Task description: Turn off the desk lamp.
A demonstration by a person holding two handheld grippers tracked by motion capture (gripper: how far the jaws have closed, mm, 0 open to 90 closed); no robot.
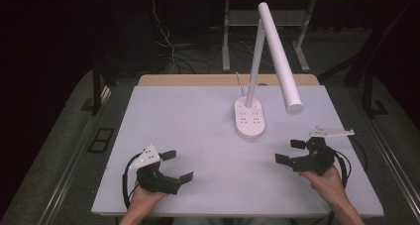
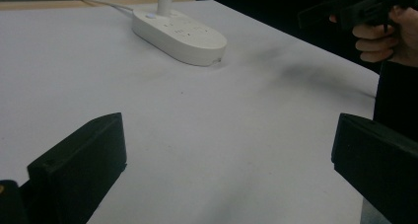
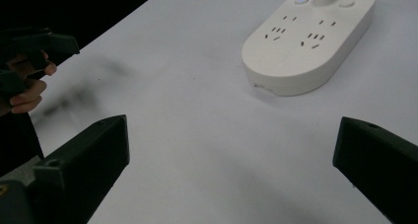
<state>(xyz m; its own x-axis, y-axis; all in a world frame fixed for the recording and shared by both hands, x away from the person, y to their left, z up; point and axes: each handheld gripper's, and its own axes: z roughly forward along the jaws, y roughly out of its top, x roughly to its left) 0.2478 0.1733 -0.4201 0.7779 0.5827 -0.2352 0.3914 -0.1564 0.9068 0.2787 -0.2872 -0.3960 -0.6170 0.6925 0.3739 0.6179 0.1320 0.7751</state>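
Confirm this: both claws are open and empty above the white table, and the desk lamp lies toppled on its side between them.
Not quite. The desk lamp stands upright on its oval base, stem rising, as the high view shows. The rest holds: the left claw and right claw are open and empty above the white table.

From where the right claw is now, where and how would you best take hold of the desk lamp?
Probably the upright stem, from the side with the jaws level: it is thin and stands clear above the wide base.
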